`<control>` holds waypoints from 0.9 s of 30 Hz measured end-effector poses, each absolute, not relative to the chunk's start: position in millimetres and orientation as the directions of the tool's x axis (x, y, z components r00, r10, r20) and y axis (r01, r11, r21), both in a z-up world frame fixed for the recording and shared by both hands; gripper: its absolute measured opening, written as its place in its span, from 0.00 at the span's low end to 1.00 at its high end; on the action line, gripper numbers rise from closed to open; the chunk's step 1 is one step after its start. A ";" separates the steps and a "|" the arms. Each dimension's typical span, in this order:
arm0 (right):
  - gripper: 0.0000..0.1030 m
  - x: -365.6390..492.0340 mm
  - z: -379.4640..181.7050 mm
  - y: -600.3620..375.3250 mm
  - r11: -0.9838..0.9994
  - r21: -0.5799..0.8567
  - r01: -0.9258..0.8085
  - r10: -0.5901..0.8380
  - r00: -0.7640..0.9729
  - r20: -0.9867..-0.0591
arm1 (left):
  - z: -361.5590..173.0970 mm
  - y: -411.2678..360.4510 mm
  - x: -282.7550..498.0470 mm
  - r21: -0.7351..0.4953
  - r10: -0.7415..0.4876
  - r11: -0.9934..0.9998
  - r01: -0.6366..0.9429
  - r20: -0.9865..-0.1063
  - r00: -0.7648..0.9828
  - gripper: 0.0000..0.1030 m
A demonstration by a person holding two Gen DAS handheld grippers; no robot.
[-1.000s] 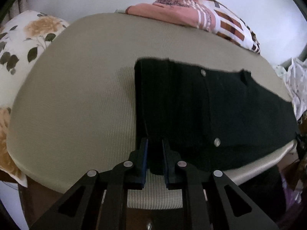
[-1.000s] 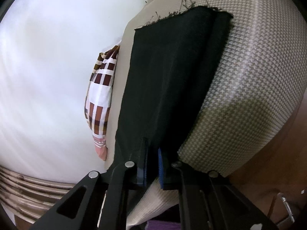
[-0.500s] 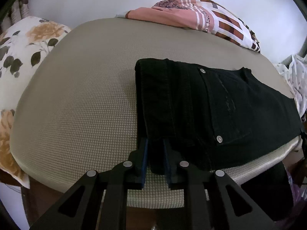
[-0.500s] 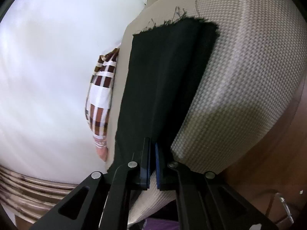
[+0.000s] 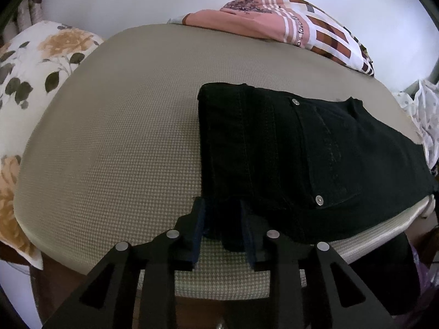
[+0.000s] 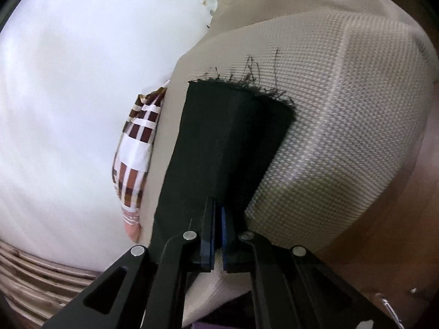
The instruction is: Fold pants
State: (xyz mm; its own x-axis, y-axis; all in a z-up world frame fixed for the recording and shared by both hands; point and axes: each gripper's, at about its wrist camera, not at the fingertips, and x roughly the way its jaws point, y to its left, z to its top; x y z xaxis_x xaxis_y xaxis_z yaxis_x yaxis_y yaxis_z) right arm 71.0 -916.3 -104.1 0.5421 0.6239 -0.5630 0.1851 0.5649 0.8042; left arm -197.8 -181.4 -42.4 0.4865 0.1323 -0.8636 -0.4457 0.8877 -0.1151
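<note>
Black pants lie flat on a beige woven cushion, waistband end toward the left, a back pocket with rivets facing up. My left gripper is open, its fingers straddling the near waistband corner, which lies loose between them. In the right wrist view the frayed leg hem of the pants lies on the cushion. My right gripper is shut on the near edge of the pant leg.
A pink and brown checked garment lies at the cushion's far edge and also shows in the right wrist view. A floral pillow sits at the left. Spotted white cloth is at the right. A white wall stands behind.
The pants were lowered onto the cushion. My left gripper's fingers have spread apart and released the waistband corner. My right gripper stays clamped on the leg edge.
</note>
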 end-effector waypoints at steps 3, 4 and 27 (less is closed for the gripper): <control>0.01 72.4 -119.2 -923.3 0.519 0.829 0.208 0.647 0.538 -0.540 | -43.0 -182.1 -198.4 -0.105 0.141 0.891 -0.441 -0.861 0.489 0.29; 0.02 73.6 -119.8 -923.7 0.510 0.836 0.204 0.658 0.534 -0.531 | -43.0 -181.9 -198.6 -0.105 0.141 0.891 -0.442 -0.860 0.490 0.29; 0.34 90.0 2.1 -731.3 0.599 0.731 -0.327 0.800 0.289 -0.526 | -17.5 -193.7 -209.7 -0.038 0.316 0.848 -0.528 -0.764 0.562 0.60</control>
State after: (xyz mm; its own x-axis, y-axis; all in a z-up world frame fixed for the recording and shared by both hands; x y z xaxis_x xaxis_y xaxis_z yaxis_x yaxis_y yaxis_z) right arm 90.0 -731.3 2.1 0.2889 0.7997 -0.5263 -0.3271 0.5991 0.7308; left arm -209.7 -193.7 -17.5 0.5623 0.3165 -0.7640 -0.5283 0.8482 -0.0375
